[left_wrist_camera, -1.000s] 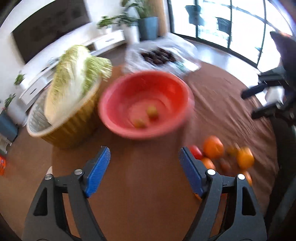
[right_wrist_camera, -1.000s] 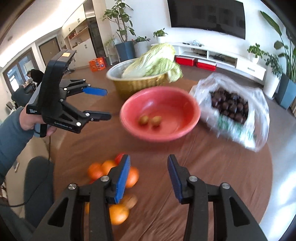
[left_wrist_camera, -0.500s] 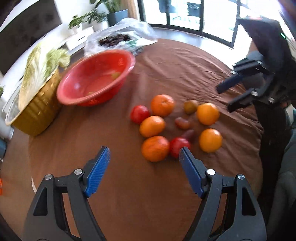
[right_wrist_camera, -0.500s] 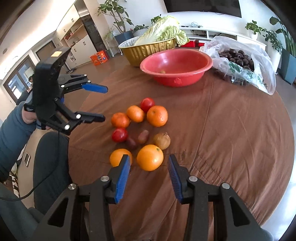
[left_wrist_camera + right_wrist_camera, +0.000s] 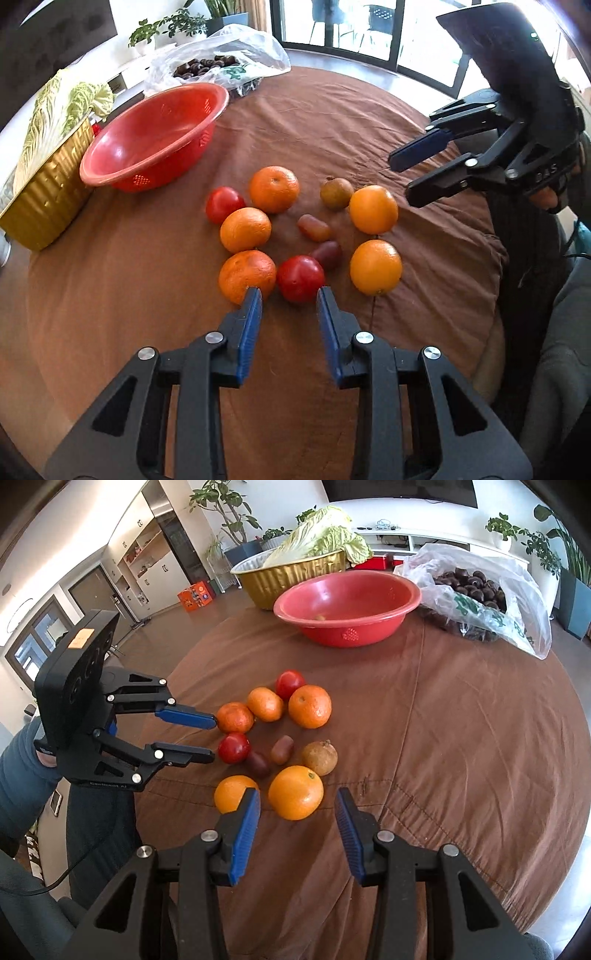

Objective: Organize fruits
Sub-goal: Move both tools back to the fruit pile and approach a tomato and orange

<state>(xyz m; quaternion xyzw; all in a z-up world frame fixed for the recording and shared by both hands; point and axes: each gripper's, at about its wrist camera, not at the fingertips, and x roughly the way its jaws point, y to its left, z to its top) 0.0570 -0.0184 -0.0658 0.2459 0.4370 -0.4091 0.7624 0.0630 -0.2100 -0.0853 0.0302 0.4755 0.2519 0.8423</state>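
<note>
Fruit loose in cluster on surface [image 5: 369,122], near red bowl [image 5: 155,136]. Left gripper [image 5: 289,295] jaws just narrowed, empty, before tomato [image 5: 301,278]. Right gripper [image 5: 297,801] part-open, empty, before orange [image 5: 295,792]. Risk: nudged round fruit rolls away.

A white wall [image 5: 280,494] is seen at the far side, with a dark television [image 5: 399,489] mounted above a low white unit [image 5: 436,539]. Potted plants [image 5: 506,528] are ranged along it. Daylight is admitted through tall windows [image 5: 351,26]; what may be cupboards [image 5: 155,557] are seen far left.
</note>
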